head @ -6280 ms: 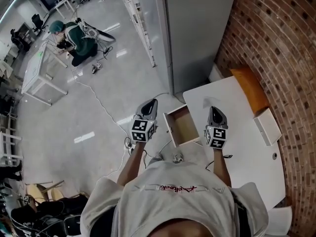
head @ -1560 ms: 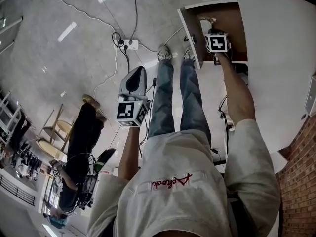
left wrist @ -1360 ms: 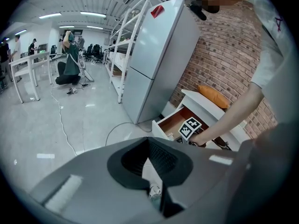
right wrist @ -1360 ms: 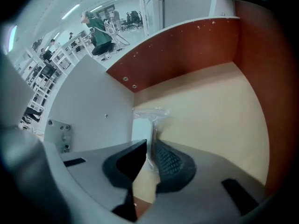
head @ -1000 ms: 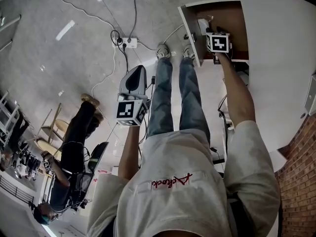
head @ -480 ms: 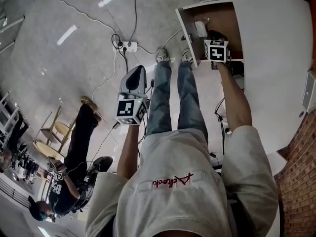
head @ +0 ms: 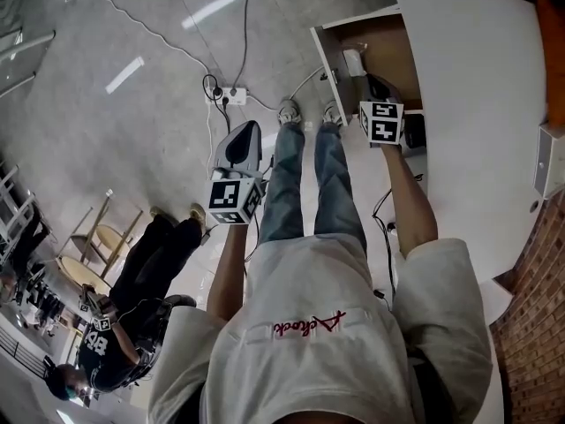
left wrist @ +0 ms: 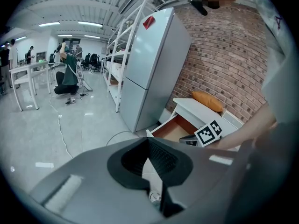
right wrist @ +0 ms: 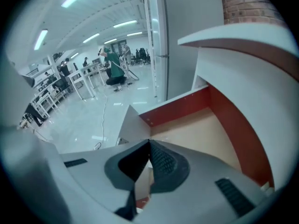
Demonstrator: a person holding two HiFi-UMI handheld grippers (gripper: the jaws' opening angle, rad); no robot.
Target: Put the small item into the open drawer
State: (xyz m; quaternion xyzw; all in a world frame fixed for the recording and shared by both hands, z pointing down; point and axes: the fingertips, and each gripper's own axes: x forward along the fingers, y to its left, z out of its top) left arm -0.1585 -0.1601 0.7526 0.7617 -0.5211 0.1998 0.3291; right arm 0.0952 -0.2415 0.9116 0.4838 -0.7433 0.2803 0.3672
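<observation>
Jaws on our right gripper (right wrist: 149, 146) have just closed, tips meeting on nothing; on our left gripper (left wrist: 148, 143) they are together too, empty. Just ahead and left of the right jaws, the small white item (head: 354, 62) lies in the open drawer (head: 393, 42).

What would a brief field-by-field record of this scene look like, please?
setting: person standing at a white table
drawer: open, wood-coloured inside
small white item: lying inside the drawer, free of both tools
right tool: jaws have just closed, nothing between them; held over the drawer
left tool: shut, empty, held over the floor away from the drawer
task status: item appears to be placed already
</observation>
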